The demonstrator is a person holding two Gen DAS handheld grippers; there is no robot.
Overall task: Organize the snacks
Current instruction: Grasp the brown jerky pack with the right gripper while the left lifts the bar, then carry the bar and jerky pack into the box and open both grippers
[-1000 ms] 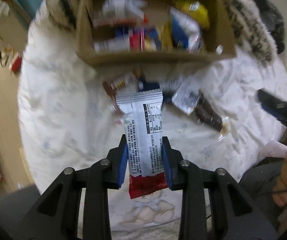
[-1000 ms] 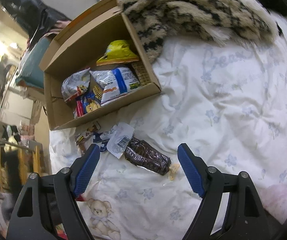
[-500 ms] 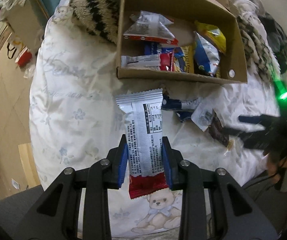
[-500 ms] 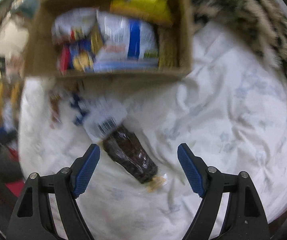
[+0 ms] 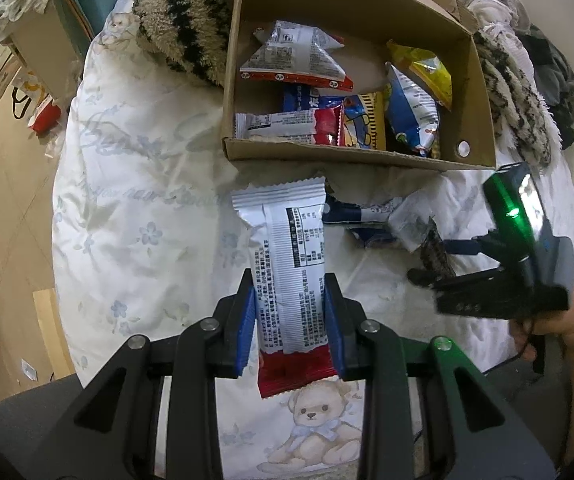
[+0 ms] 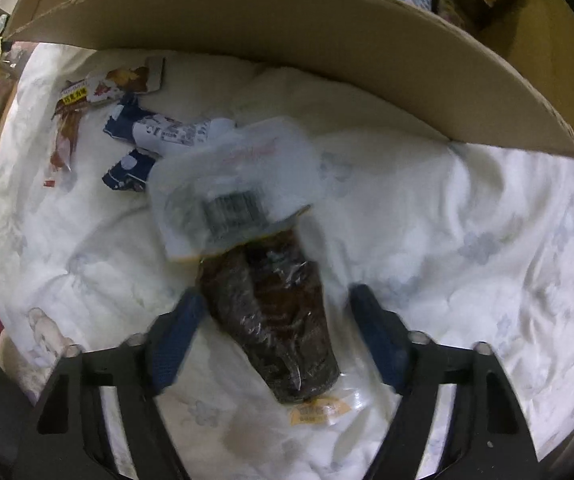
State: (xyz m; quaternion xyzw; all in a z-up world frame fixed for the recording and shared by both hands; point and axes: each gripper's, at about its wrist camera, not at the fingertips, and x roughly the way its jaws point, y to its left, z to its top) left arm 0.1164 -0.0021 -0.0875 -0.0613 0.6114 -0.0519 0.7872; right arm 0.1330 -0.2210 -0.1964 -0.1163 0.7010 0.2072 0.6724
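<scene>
A: Left wrist view: left gripper [image 5: 290, 322] clamped on a white-and-red snack bar [image 5: 289, 276], held above the quilt [image 5: 135, 216] near the cardboard box [image 5: 351, 156].

B: Right wrist view: right gripper [image 6: 277, 334] just closing, pads not yet touching the dark snack packet [image 6: 275, 320] lying on the quilt between them.
</scene>
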